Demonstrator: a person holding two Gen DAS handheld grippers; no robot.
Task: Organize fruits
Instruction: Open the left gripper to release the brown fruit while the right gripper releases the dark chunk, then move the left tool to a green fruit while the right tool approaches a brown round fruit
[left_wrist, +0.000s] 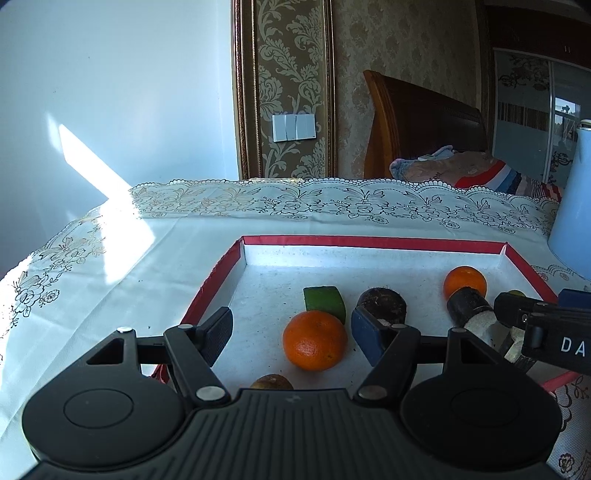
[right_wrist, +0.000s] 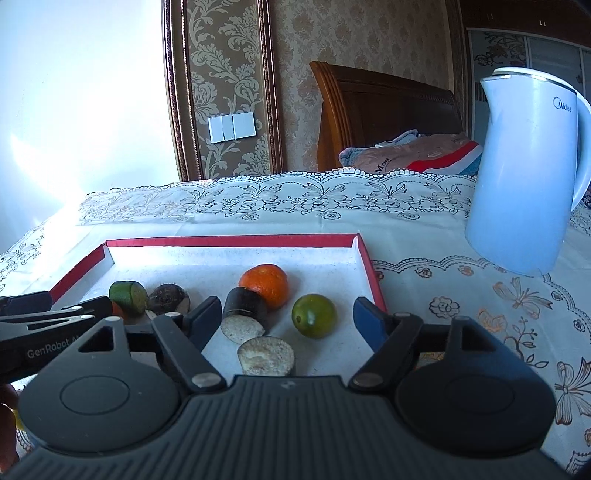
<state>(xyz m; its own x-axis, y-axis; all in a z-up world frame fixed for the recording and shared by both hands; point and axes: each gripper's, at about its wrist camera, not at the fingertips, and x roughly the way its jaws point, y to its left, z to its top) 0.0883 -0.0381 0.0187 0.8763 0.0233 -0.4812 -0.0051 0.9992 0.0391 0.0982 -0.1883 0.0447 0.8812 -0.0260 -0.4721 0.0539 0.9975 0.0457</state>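
Red-rimmed tray (left_wrist: 373, 242) on lace cloth (right_wrist: 461, 295), holding two oranges, a green fruit (right_wrist: 314, 315), a cut green piece (left_wrist: 325, 301) and dark cut pieces. Left gripper (left_wrist: 291, 330) spread, near orange (left_wrist: 314, 339) loose between the fingers, untouched. Right gripper (right_wrist: 286, 319) spread over a dark piece (right_wrist: 245, 310) and the green fruit, pinching nothing; kettle (right_wrist: 528, 173) beside the tray.

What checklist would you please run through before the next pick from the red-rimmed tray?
1. Left claw open, empty: ok.
2. Right claw open, empty: ok.
3. Orange between left pads, untouched: ok.
4. Green citrus and cut dark pieces lie between the right fingers; single target: not ok.
5. All fruit inside tray: ok.
6. Kettle clear of tray: ok.
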